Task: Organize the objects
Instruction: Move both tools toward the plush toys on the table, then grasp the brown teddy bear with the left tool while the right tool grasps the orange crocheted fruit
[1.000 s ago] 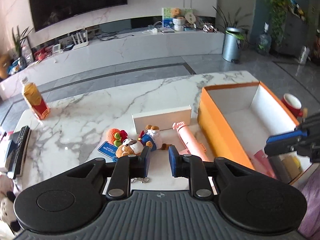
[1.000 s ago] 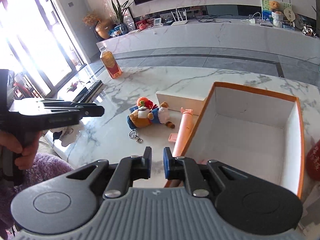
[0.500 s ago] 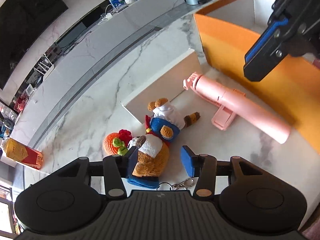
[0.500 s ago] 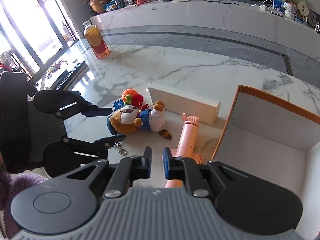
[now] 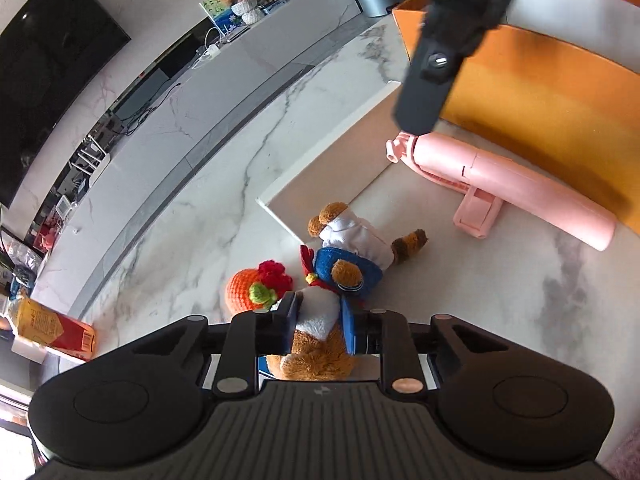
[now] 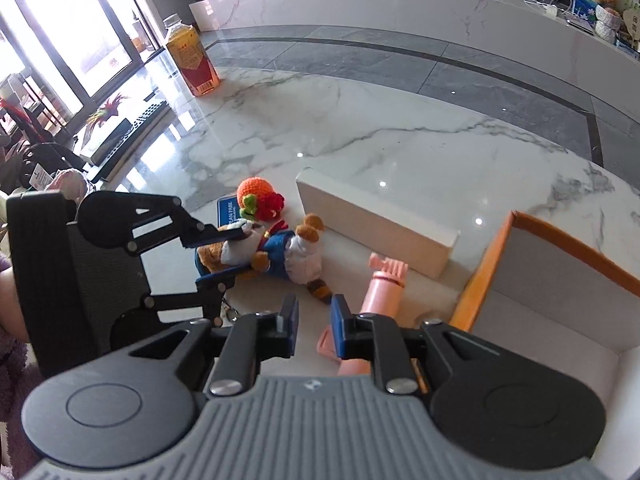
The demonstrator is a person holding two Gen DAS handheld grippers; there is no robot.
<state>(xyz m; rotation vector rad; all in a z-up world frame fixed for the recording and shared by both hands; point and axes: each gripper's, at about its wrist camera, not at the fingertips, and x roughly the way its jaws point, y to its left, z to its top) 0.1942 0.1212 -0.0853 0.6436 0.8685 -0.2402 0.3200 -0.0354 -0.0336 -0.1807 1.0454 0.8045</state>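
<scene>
The left tool (image 5: 318, 326) is seen clamped on the plush bear (image 5: 320, 340), its pads having just closed in against the brown and white head end; in the right wrist view the same left tool (image 6: 230, 252) is seen gripping the bear (image 6: 276, 254) where it lies on the marble surface (image 6: 360, 120). The right tool (image 6: 314, 326) is held just above the surface with its jaws a little apart, having just been opening, and nothing is gripped between them. The pink stick (image 6: 380, 292) lies at about 1 o'clock from the right tool, just beside the orange box (image 6: 480, 276). A white box (image 6: 376, 226) lies at 12 o'clock from the bear, near its feet. An orange crocheted toy (image 6: 256, 196) rests on a blue card (image 6: 228, 214) at 11 o'clock from the bear, touching or nearly touching it. A juice bottle (image 6: 192, 60) stands upright, well apart, toward the far left edge of the surface.
</scene>
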